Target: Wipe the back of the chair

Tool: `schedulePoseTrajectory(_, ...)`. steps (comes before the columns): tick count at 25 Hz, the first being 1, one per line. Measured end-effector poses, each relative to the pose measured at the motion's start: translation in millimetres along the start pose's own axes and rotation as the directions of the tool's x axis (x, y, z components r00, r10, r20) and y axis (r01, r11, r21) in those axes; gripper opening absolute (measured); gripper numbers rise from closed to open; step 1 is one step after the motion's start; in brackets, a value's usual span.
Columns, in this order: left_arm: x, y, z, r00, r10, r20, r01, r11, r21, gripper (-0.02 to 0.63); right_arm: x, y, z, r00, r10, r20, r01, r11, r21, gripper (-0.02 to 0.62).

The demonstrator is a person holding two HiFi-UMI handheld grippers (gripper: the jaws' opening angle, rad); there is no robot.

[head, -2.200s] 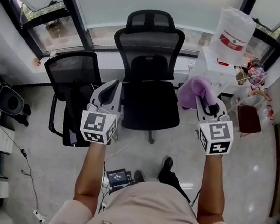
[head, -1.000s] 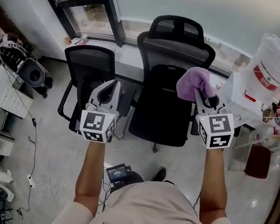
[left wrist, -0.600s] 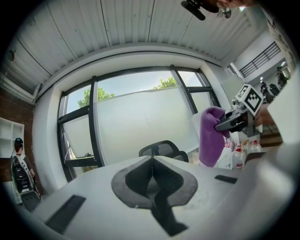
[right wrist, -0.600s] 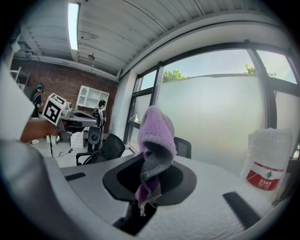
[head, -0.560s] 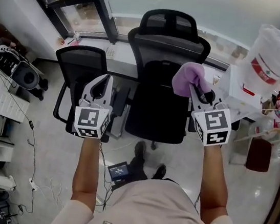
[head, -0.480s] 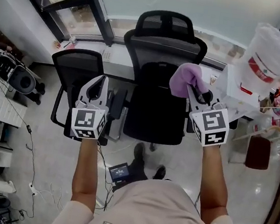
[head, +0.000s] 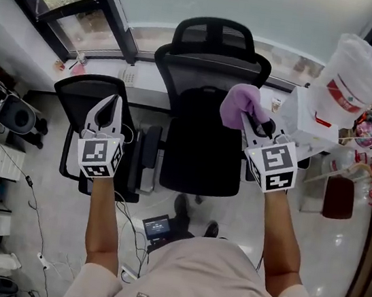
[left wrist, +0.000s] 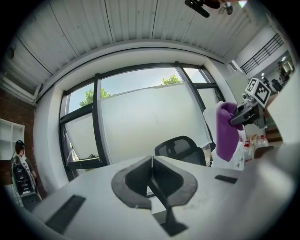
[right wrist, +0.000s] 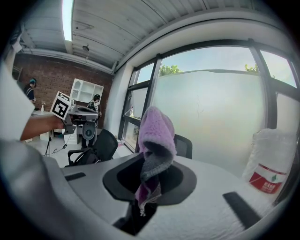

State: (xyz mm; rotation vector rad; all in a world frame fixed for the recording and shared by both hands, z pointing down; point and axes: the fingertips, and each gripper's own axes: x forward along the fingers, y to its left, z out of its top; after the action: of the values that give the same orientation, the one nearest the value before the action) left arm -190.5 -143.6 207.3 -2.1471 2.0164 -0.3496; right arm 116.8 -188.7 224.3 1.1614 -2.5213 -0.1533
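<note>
A black mesh office chair (head: pixel 209 79) with a headrest faces me in front of the window, its backrest in the middle of the head view. My right gripper (head: pixel 250 121) is shut on a purple cloth (head: pixel 239 104), held over the chair's right side, level with the backrest's lower part. The cloth (right wrist: pixel 154 136) bunches up above the jaws in the right gripper view. My left gripper (head: pixel 109 109) hangs left of the chair, jaws pressed together with nothing in them. The left gripper view shows the chair's headrest (left wrist: pixel 182 149) and the cloth (left wrist: pixel 227 131).
A second, smaller black chair (head: pixel 93 97) stands left of the main one, under my left gripper. A white water dispenser with a wrapped bottle (head: pixel 351 71) sits at the right. Cables and a small device (head: pixel 158 226) lie on the floor near my feet.
My left gripper has drifted left, away from the main chair and over the smaller one. The right gripper, still holding the cloth, has shifted slightly left towards the backrest. The view has turned a little.
</note>
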Motion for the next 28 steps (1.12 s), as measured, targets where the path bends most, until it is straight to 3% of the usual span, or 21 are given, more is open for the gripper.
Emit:
schedulePoseTrajectory(5, 24.5, 23.6, -7.5, 1.0, 0.002, 0.01, -0.001, 1.0, -0.03, 0.008, 41.3, -2.6, 1.0, 1.0, -0.013, -0.016, 0.013, 1.0, 0.018, 0.052)
schedulePoseTrajectory(14, 96.1, 18.3, -43.7, 0.996, -0.093, 0.007, 0.093, 0.992, -0.081, 0.009, 139.6, -7.0, -8.8, 0.999, -0.021, -0.047, 0.023, 0.999, 0.032, 0.053)
schedulePoseTrajectory(28, 208.8, 7.7, -136.4, 0.989, -0.145, -0.002, 0.142, 0.972, -0.186, 0.008, 316.5, 5.1, -85.5, 0.993, -0.007, -0.118, 0.008, 1.0, 0.004, 0.054)
